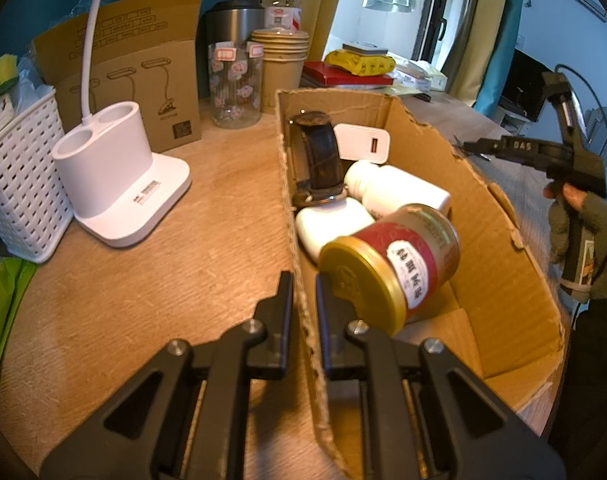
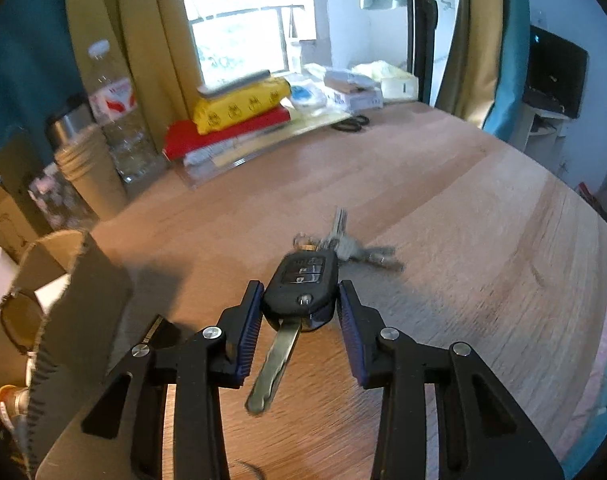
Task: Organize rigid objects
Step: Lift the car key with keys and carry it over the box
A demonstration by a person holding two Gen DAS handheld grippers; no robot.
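in the right wrist view the right gripper (image 2: 299, 300) has its jaws partly closed on a black car key fob (image 2: 303, 286), the blue pads pressing its two sides at the centre of the frame. the fob's long axis runs along the jaws: its flip blade (image 2: 273, 364) points back toward the camera, lower centre, and the ring of small keys (image 2: 345, 246) trails away from the tips toward the middle of the frame, seemingly still touching the wooden counter (image 2: 463, 200); blur there keeps me from being sure. the open cardboard box (image 2: 83, 280) stands at the left edge of this view, so the drop point lies to the left of the held fob, and the right hand is plainly the one placed to carry it over. in the left wrist view the left gripper (image 1: 303, 280) is pinched shut on the near left wall of the cardboard box (image 1: 503, 264), steadying it. inside lie a red tin with a gold lid (image 1: 387, 268), a white bottle (image 1: 399, 188), a white case (image 1: 331, 226), a watch (image 1: 319, 156) and a white charger (image 1: 363, 142). free floor shows at the lower right of the box, probably the best landing spot.
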